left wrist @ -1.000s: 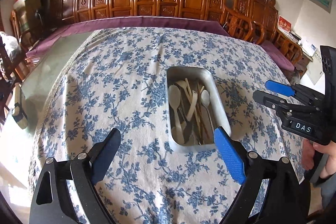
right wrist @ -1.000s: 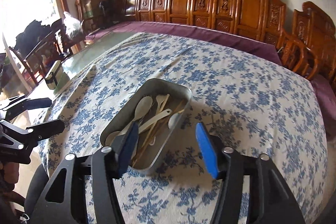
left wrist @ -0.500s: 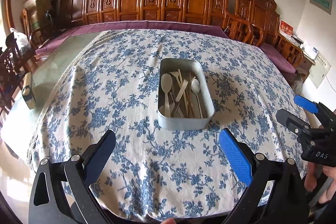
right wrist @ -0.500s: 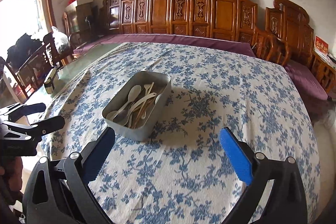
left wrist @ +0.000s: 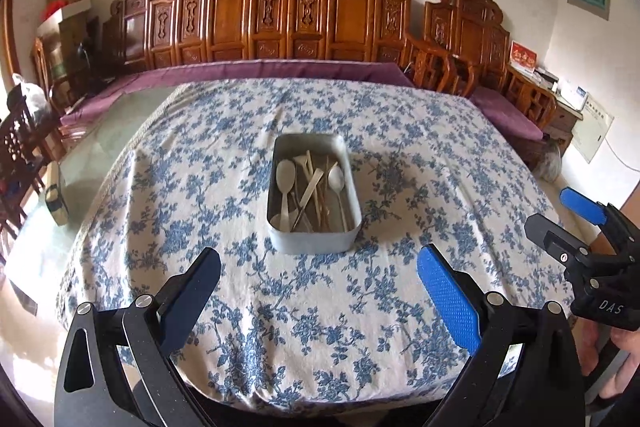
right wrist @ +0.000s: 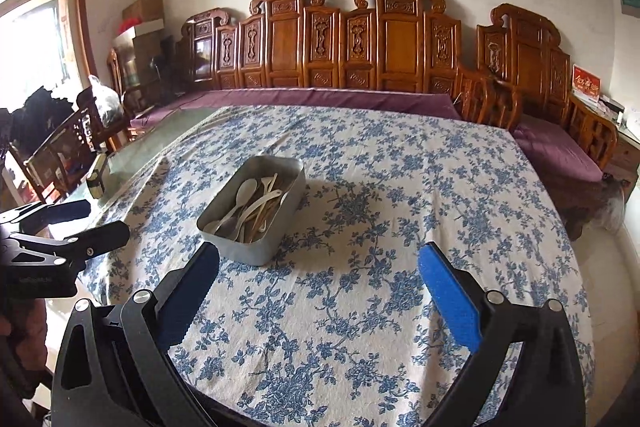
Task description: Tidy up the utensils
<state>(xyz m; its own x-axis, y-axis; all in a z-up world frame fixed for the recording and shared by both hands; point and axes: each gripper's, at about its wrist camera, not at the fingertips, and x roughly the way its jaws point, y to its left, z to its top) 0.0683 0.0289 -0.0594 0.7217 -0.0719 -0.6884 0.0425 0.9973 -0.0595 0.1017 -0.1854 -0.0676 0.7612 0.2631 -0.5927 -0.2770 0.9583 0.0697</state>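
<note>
A grey metal tray stands in the middle of the table on a blue-flowered cloth. It holds several pale spoons and chopsticks lying together. The tray also shows in the right wrist view with the spoons in it. My left gripper is open and empty, held back from the tray near the table's front edge. My right gripper is open and empty, to the right of the tray. The right gripper also shows at the right edge of the left wrist view.
Carved wooden chairs line the wall behind the table, with a purple cushion along them. A small dark box lies on the bare glass at the table's left. More chairs stand at the left.
Both grippers have pulled back and up from the tray, which now looks smaller and farther. The right gripper's jaws have opened wider.
</note>
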